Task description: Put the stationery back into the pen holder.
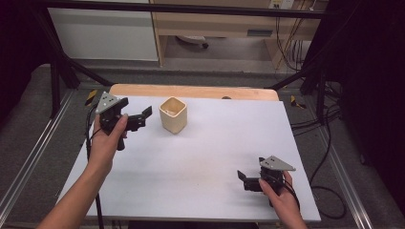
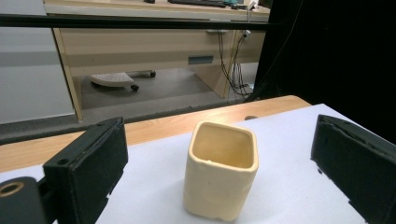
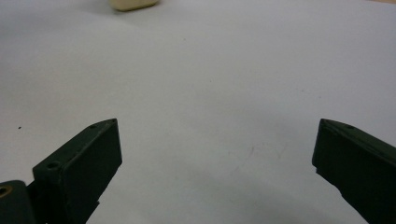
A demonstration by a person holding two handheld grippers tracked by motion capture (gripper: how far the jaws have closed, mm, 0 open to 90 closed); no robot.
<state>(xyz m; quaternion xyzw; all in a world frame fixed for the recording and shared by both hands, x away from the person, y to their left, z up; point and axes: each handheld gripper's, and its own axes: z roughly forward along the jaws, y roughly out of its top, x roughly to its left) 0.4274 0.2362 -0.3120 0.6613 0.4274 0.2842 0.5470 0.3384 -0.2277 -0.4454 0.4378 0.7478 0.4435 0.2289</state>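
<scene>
The white tabletop (image 1: 200,157) carries a single cream cup (image 1: 173,114), square-sided with rounded corners, standing upright with its mouth open to the top. The cup sits toward the far edge of the tabletop, left of its middle, with bare white surface all around it. A strip of pale wood shows beyond the cup along the far edge.

The left gripper (image 1: 141,118) hangs just beside the cup, on its left, held in the person's left hand (image 1: 109,138). Its jaws are spread wide and point at the cup without touching it. In the left gripper view the cup (image 2: 220,176) stands between the lines of the two black jaws, a little ahead of their tips.

The right gripper (image 1: 244,180) is well apart from the cup, near the tabletop's near right corner, held in the right hand (image 1: 281,195). Its jaws are also spread wide, with nothing between them. In the right gripper view the cup's base (image 3: 132,4) shows at the far top edge.
</scene>
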